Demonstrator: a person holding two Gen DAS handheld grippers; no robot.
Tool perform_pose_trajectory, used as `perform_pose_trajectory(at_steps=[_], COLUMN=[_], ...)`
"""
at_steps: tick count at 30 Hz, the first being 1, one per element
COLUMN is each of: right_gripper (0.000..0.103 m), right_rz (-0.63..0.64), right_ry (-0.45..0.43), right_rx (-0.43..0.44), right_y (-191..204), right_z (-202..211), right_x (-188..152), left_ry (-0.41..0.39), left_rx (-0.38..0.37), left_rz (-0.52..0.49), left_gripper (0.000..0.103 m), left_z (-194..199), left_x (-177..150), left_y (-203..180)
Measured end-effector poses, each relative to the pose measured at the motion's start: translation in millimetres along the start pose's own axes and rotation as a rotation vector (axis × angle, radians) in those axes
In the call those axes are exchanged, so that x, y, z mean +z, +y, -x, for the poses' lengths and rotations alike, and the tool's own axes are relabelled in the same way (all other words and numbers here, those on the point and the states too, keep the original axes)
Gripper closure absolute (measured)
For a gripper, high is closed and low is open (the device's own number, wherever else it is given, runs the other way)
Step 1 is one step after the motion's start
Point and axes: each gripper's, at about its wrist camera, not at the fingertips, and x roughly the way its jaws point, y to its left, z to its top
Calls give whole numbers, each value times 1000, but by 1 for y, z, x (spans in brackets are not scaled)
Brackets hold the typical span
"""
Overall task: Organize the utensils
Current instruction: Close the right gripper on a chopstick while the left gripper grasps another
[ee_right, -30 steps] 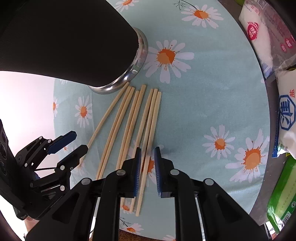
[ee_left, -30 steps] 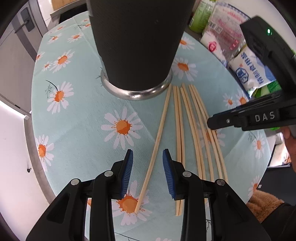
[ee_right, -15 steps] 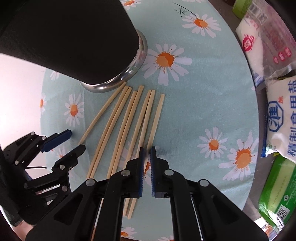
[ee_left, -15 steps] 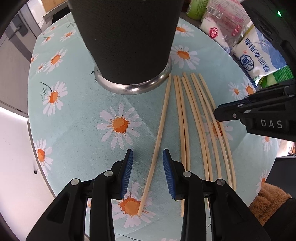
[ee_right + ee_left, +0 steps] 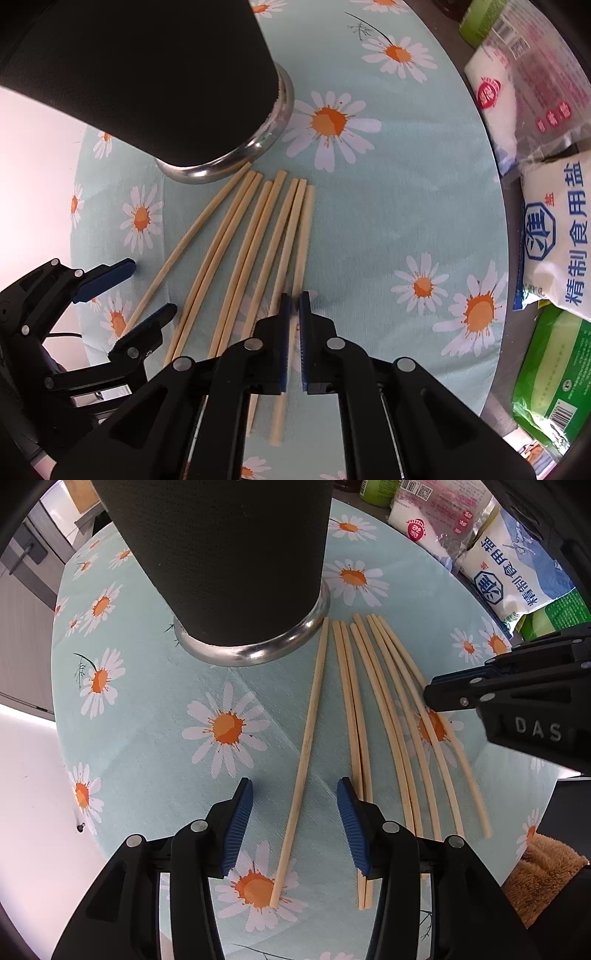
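Barely begun: your right gripper (image 5: 294, 306) pinches the outermost chopstick (image 5: 303, 236), your left gripper (image 5: 294, 814) gapes around another chopstick (image 5: 308, 746), all seven off the holder (image 5: 229, 554).

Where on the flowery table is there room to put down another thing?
Bare cloth lies left of the single chopstick, below the black holder, and between the chopstick row and the salt bag. It is crowded around the row, where the left tool and right tool work.
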Motion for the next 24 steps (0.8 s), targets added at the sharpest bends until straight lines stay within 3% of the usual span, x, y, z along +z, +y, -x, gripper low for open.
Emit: perform_pose_trajectory(at_steps=[15,18,20,24], right_gripper=[98,98,98,98], right_rz=[-4,-4,-7,-4], right_ry=[-84,-93,-96,-104], right_rx=[123,136,145,151], right_y=[-31,-30,-33,-35], right_z=[44,54,58,64], right_x=[-27,-25,-27,-27], left_ry=[17,23,25,28], left_rx=[9,4,4,6], left_rz=[-22,-29,-32,-29], left_gripper=[57,65,77,90], left_z=[-4,-3,-2,0], left_x=[5,6,6,4], left_y=[-9,-9,-9,-4])
